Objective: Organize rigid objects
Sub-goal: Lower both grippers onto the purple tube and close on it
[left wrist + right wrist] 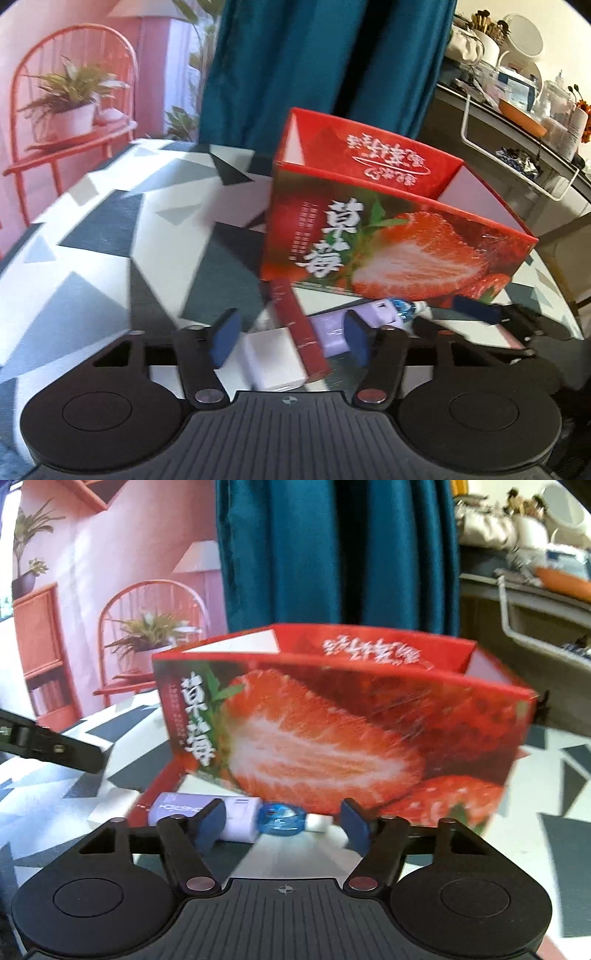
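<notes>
Nothing looked sorted yet: the charger [275,363], red stick [299,328] and lilac tube [207,814] lay on the bench [110,229] before the box [388,243], both grippers' [290,338] [282,825] fingers released, grasping nothing.

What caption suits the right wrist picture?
Open claw nears a lilac tube before an open red strawberry-printed cardboard box.

A teal curtain [332,66] hangs behind the table; a potted plant [72,107] sits on a red chair [22,88].
</notes>
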Demonstrator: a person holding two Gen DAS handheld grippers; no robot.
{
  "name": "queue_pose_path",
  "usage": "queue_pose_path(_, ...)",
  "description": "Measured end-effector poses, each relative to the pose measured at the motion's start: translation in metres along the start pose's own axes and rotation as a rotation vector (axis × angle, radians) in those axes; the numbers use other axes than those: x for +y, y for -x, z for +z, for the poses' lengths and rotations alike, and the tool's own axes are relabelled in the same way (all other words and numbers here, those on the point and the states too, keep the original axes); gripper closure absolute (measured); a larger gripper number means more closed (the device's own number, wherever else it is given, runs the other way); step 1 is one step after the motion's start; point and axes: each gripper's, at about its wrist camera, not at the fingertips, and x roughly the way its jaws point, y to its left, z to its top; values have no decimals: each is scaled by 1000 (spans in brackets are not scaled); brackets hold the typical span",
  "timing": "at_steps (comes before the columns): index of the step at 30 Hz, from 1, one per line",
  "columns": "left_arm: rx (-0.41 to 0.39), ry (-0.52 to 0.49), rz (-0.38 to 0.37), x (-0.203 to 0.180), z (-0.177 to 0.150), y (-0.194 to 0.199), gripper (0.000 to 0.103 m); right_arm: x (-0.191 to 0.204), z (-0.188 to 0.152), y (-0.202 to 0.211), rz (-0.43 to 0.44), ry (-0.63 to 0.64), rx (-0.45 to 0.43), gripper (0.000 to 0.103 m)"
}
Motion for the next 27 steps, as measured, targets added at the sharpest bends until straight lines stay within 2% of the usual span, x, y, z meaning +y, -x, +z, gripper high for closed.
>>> queue_pose_path(3, 20, 6, -37, -6, 3, -12, 55, 2, -3, -8, 47, 3, 10, 46)
queue_pose_path(7, 86, 60, -83, -8, 6, -36, 64, 1, -7, -17, 96, 4, 30, 58)
queue_pose_path(9, 119, 80, -104, -11, 4, -46, 66, 0, -5, -17, 115, -3, 16, 58)
queue_pose_path(11, 142, 71, -109, -16, 2, -53, 66, -2, -6, -18, 129, -14, 22, 62)
queue_pose_path(14, 132, 41, -80, -20, 2, -58, 66, -2, -6, -18, 149, -13, 23, 62)
queue_pose_path(16, 134, 55, -74, -18, 3, -61, 66, -2, -6, -20, 163, -7, 31, 62)
queue_pose_path(20, 165, 57, -55, -16, 7, -69, 66, -1, -5, -22, 172, -8, 45, 62)
queue_pose_path(21, 167, 65, -56, -14, 6, -69, 63, -1, -5, -22, 175, -10, 46, 62)
queue_pose_path(27, 166, 71, -78, -14, 7, -73, 61, -2, -5, -28, 182, -21, 67, 62)
